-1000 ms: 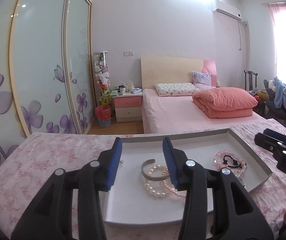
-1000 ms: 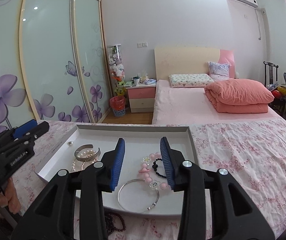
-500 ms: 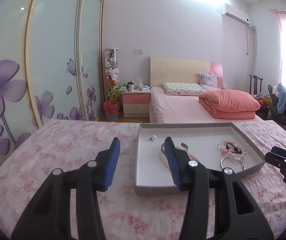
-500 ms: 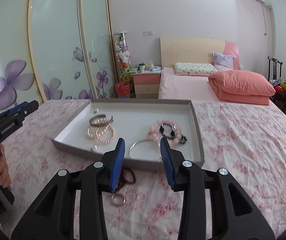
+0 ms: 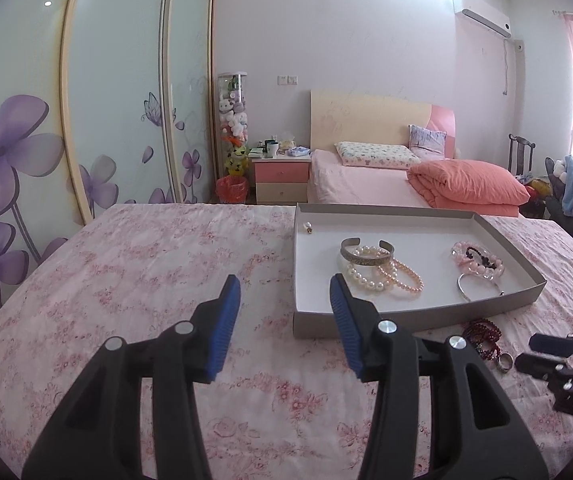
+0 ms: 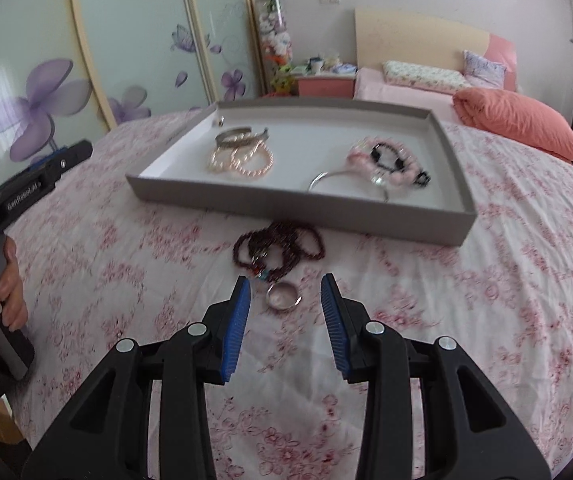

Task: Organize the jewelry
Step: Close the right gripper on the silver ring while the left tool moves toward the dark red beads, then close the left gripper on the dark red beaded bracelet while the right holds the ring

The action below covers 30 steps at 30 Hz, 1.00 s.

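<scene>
A bedroom, and in the foreground a surface under a pink floral cloth (image 6: pixel 466 288), soft and wrinkled. On it, just short of the tray's near wall, lies a ring (image 6: pixel 282 295), plain metal, flat on the cloth; touching its far side is a heap of dark red beads (image 6: pixel 276 250), several loops tangled together with a small coloured charm.

The ring looks light, hard and smooth, so it would likely slip under a glancing pinch. Taking it across its width, pads on opposite outer edges, seems safest, pressing slightly into the cloth to get under it. The beads are limp and will drape and trail; a pinch through the bunched middle should lift most loops together, though one may snag the ring.

The right gripper (image 6: pixel 285 286) hangs just above the ring, jaws apart with nothing between the pads, the ring lying in line with the gap.

Beyond sits the grey tray (image 6: pixel 298 206), holding a metal cuff (image 6: pixel 240 138) over pearl bracelets (image 6: pixel 242 158) on its left, pink and black beads (image 6: pixel 390 164) and a thin bangle (image 6: pixel 322 178) on its right, and a tiny piece in the far left corner, too small to tell.

The left gripper (image 5: pixel 284 292) is off to the tray's left over bare cloth, jaws released and empty, having just opened a little. A hand (image 6: pixel 4 300) grips its handle.
</scene>
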Each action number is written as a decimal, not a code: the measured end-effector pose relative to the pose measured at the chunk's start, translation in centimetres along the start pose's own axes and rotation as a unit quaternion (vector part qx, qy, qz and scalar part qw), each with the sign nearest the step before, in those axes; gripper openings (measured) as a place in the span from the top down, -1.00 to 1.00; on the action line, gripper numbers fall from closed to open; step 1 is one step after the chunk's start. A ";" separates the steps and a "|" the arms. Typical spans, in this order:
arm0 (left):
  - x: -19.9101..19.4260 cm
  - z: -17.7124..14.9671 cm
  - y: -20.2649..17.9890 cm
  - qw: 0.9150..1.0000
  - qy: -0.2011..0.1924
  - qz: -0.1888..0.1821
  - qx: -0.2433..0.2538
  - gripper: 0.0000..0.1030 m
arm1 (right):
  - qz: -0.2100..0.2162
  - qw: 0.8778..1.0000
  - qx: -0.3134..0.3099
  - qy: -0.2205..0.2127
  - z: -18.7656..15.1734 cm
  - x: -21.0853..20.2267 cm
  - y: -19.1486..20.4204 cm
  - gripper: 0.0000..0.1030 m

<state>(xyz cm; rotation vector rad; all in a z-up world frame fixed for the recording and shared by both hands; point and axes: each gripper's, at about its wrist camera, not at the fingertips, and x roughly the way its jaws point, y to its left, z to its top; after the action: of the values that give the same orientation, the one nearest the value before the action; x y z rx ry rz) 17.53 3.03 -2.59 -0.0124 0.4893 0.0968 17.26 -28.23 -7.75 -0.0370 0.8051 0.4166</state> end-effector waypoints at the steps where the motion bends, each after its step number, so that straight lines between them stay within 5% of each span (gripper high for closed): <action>1: 0.0 0.0 0.0 1.000 0.000 0.001 0.000 0.08 | -0.001 1.000 -0.003 0.008 -0.1 0.3 0.2 0.26; 9: 0.4 -0.2 -0.1 1.000 0.005 0.001 0.003 0.05 | -0.023 0.999 -0.018 0.042 0.0 2.0 0.9 0.28; 11: 0.4 -0.2 -0.2 1.000 0.006 0.000 0.003 0.05 | -0.035 0.998 -0.030 0.043 -0.1 2.1 1.3 0.56; 15: 0.5 -0.1 -0.9 1.000 0.009 -0.008 0.008 0.05 | -0.047 0.998 -0.025 0.044 -0.4 1.7 0.7 0.56; 23: 0.6 0.0 -5.6 0.995 0.033 -0.077 0.047 -0.17 | -0.092 0.994 0.045 0.043 -1.6 -0.2 -4.0 0.56; 30: 2.3 -1.0 -11.9 0.979 0.098 -0.156 0.091 -0.45 | -0.102 0.991 0.080 0.037 -2.5 -1.6 -6.2 0.56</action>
<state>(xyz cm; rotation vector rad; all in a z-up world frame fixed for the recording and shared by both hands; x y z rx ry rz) 20.16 -8.60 -4.69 0.0812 0.6852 -0.2602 16.87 -34.95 -9.15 0.0138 0.8969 0.1579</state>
